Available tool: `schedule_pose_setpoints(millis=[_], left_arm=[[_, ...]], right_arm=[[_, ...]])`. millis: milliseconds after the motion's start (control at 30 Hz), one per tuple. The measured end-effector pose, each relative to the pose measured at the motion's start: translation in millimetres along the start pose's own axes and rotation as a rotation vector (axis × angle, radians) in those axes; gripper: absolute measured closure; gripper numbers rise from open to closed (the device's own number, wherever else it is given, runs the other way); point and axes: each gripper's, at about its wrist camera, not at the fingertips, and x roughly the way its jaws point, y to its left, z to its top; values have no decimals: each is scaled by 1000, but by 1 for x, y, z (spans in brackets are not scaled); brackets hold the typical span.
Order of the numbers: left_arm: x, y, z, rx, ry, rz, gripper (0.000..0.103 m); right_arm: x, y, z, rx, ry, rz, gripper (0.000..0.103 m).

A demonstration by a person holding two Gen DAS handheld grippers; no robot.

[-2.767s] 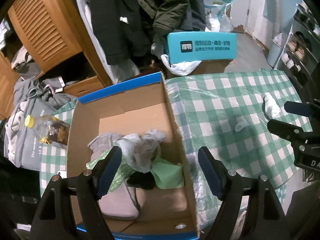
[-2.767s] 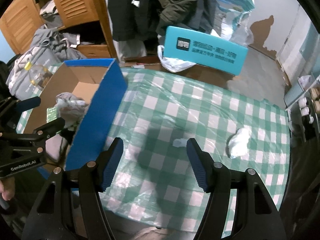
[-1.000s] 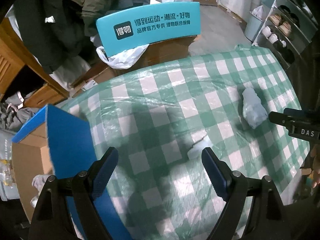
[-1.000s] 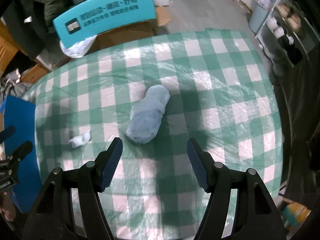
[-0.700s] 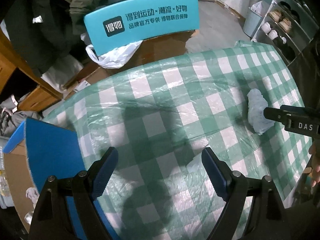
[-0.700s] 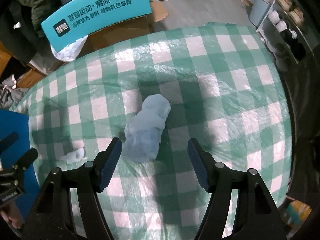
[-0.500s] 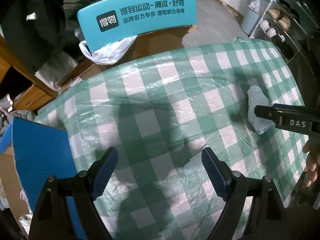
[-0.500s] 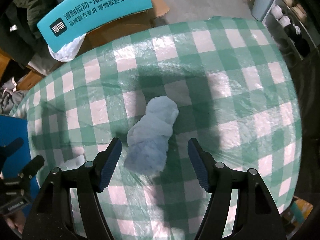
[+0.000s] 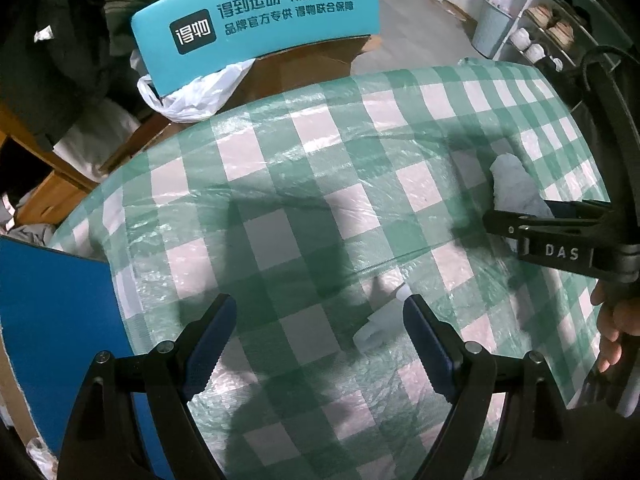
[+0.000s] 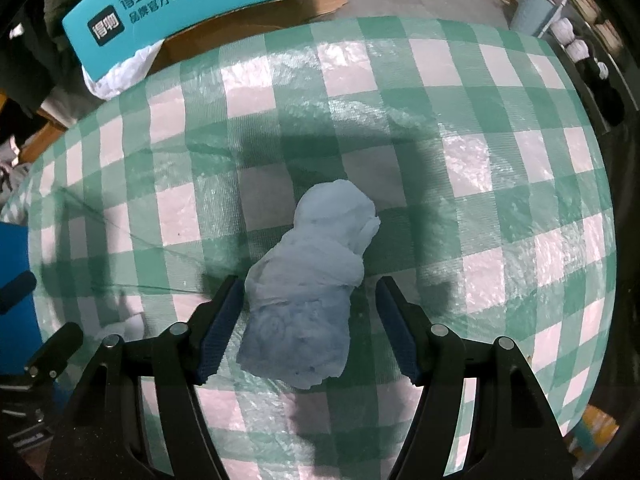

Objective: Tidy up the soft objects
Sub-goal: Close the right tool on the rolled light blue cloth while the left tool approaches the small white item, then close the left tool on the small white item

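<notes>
- table (image 9: 360, 184), green-and-white check cloth under clear plastic, fills most of both views
- teal sign with Chinese print (image 9: 256, 16), top of frame in the left wrist view, upper left in the right wrist view; white plastic bag (image 9: 192, 92) hangs just under it
- blue-sided cardboard box (image 9: 60, 312), left edge of the left wrist view, on the table
- dark coats (image 9: 60, 40), upper left, behind the table
- shelf with small white items (image 9: 536, 40), upper right corner
- left tool (image 9: 320, 332), lower centre of its own view, released, jaws wide apart, nothing between the pads
- right tool (image 10: 310, 320), lower centre of its own view, released; pads stand either side of the near end of the pale blue crumpled cloth (image 10: 316, 276), not pressing on it; small gap on the left side, wider gap on the right
- same cloth lies flat on the table, centre of the right wrist view; at right edge of the left wrist view, partly behind the right tool
- small white scrap (image 9: 380, 324), on the table, lower centre-right of the left wrist view, just beside the left tool's right finger (image 9: 424, 344); cannot tell if touching
- bare hand (image 9: 616, 328) at right edge, gripping the right tool's handle
</notes>
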Motion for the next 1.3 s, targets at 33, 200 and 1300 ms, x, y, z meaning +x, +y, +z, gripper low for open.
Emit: schedule_pose_setpoints(millis=[33,200,1300], left_arm=[[1,-1,0,1,1,-1,16],[4,-4,0,8,10,-8,16],[42,-45,-12,128,30,26,30]], right_arm=[[1,2,-1,-9,-1,-2,35],[1,11,-5,-51,-15,-10,63],[-34,18,-43,-93,-71,40,64]])
